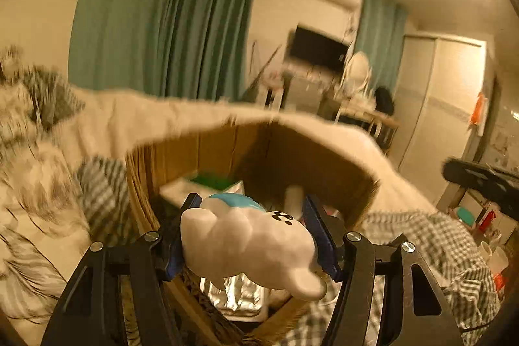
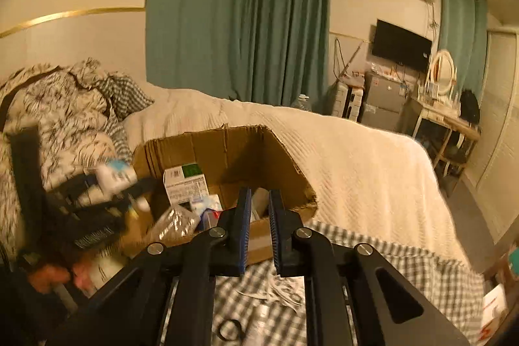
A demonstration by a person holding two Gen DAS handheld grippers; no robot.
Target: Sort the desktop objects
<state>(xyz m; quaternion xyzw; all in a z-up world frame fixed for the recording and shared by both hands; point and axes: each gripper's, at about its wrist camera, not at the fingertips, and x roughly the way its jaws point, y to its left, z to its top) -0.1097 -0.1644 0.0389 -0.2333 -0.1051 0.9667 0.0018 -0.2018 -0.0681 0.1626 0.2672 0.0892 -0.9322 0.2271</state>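
My left gripper (image 1: 249, 209) is shut on a white cloud-shaped toy (image 1: 246, 245) with a blue top and a black face mark, held over the near edge of an open cardboard box (image 1: 311, 151). In the right wrist view the left gripper (image 2: 110, 184) is blurred at the box's left side with the toy (image 2: 113, 175) in it. My right gripper (image 2: 259, 200) has its blue pads close together with a narrow gap and nothing between them, just in front of the box (image 2: 285, 164). The box holds a white and green medicine carton (image 2: 185, 184) and several packets.
The box sits on a bed with a cream blanket (image 2: 356, 158) and a checked cloth (image 2: 405, 265). A black ring (image 2: 230, 329) and paper scraps (image 2: 279, 291) lie on the cloth. Crumpled bedding (image 2: 65, 106) lies left. A desk with a mirror (image 2: 441, 70) stands far right.
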